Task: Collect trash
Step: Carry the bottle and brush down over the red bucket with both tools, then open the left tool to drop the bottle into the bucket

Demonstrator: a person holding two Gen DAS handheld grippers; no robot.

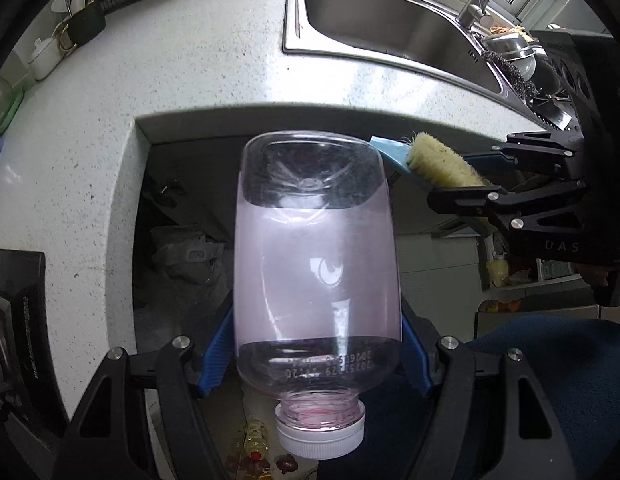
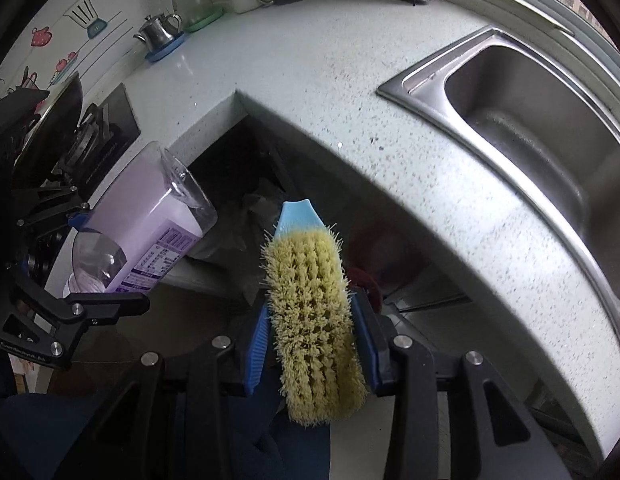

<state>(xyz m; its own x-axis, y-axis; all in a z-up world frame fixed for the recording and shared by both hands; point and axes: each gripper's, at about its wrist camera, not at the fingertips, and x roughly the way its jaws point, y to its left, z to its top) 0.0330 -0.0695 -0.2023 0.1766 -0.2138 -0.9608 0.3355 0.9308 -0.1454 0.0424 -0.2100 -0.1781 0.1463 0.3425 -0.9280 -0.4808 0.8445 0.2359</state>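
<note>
left wrist view: left gripper (image 1: 318,356) fingers clench the bottle (image 1: 316,264), base forward; right gripper (image 2: 312,332) grips the brush (image 2: 314,320) — both beyond the surface (image 1: 149,80) inner corner, above the dark bag (image 1: 185,256).

The right gripper (image 2: 312,336) clamps a blue-backed scrub brush (image 2: 314,316), its yellow bristles facing the camera and its blue tip pointing toward the dark gap below the speckled counter (image 2: 310,92). At the left, the left gripper (image 2: 81,264) holds a clear bottle (image 2: 149,228) with a purple label. The steel sink (image 2: 542,128) lies to the right.
</note>
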